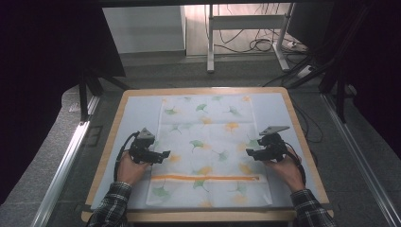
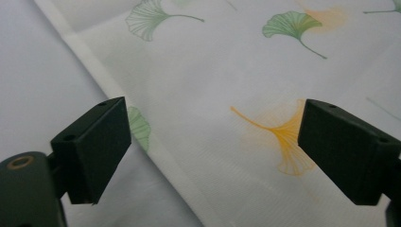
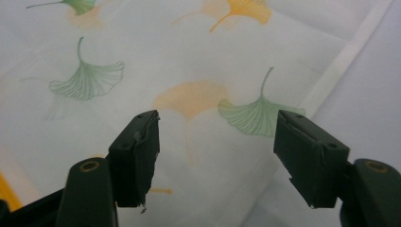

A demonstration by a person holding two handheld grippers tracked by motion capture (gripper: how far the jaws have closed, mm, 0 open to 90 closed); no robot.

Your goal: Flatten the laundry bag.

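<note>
leaf-print cloth (image 1: 208, 142) flat, grippers open (seemingly clear)

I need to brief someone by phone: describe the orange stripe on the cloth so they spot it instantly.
On the wooden table lies a white cloth printed with green and orange ginkgo leaves. Near its front edge, closest to the person, runs the orange stripe: one straight solid line across the cloth, unlike the scattered fan-shaped leaves.

A thin white cloth (image 1: 208, 142) printed with green and orange ginkgo leaves lies spread flat on the table, roughly in the middle. Its near part is folded over, and an orange stripe (image 1: 205, 178) runs across it close to the near edge. Faint crease lines cross it. A plain white hem (image 2: 101, 80) borders its sides.
</note>
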